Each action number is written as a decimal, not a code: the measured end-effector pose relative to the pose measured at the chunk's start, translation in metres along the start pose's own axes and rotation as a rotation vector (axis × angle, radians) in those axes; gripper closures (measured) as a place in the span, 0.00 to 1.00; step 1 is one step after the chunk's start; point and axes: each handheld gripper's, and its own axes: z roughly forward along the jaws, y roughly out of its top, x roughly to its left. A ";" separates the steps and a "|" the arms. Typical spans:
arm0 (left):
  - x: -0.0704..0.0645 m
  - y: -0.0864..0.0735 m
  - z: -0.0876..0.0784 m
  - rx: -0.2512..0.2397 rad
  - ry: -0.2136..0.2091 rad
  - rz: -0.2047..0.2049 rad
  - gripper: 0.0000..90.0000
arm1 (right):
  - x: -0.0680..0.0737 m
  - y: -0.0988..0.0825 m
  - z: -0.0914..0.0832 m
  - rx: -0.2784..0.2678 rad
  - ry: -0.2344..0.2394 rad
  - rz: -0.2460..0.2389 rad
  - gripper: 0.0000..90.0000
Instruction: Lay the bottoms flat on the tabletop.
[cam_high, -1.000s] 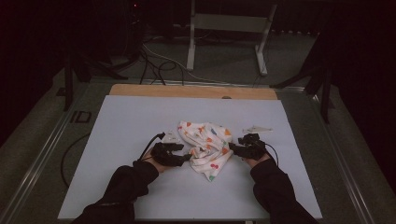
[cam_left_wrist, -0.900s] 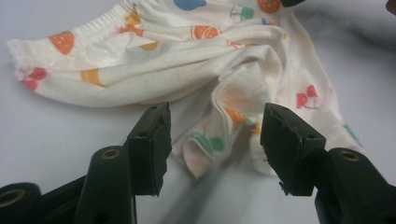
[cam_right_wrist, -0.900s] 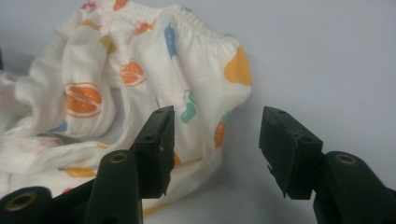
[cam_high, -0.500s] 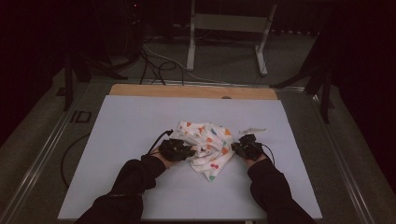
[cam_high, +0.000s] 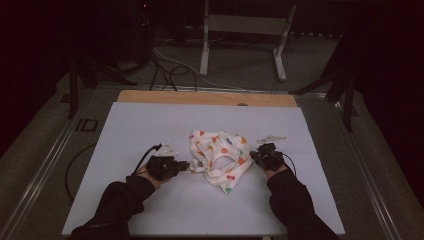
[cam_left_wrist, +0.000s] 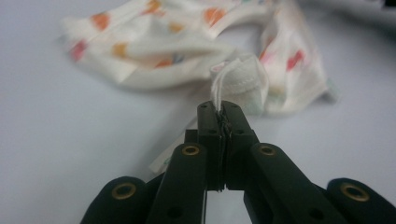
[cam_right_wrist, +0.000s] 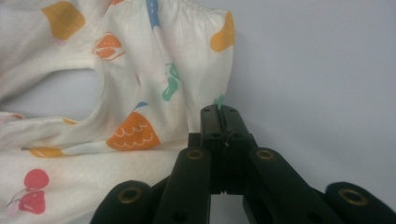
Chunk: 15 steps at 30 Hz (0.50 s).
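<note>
L hand-held gripper & R hand-held gripper just clamped on printed cloth edges.

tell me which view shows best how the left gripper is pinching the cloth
The left gripper view: the left gripper has its jaws shut on a hemmed edge of the printed cloth, seen close up. The high view shows that gripper at the cloth's left edge, too small to read the grip. The right gripper view shows another part of the cloth.
</note>
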 end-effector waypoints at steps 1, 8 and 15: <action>0.000 -0.004 -0.006 -0.003 0.001 -0.001 0.99 | 0.000 0.000 0.000 0.001 0.000 0.001 1.00; 0.000 -0.029 -0.035 -0.011 0.036 -0.056 0.98 | -0.001 -0.006 -0.003 0.011 -0.008 -0.010 1.00; -0.011 -0.057 -0.062 -0.008 0.050 -0.119 0.98 | -0.003 -0.013 -0.006 0.025 -0.012 -0.020 1.00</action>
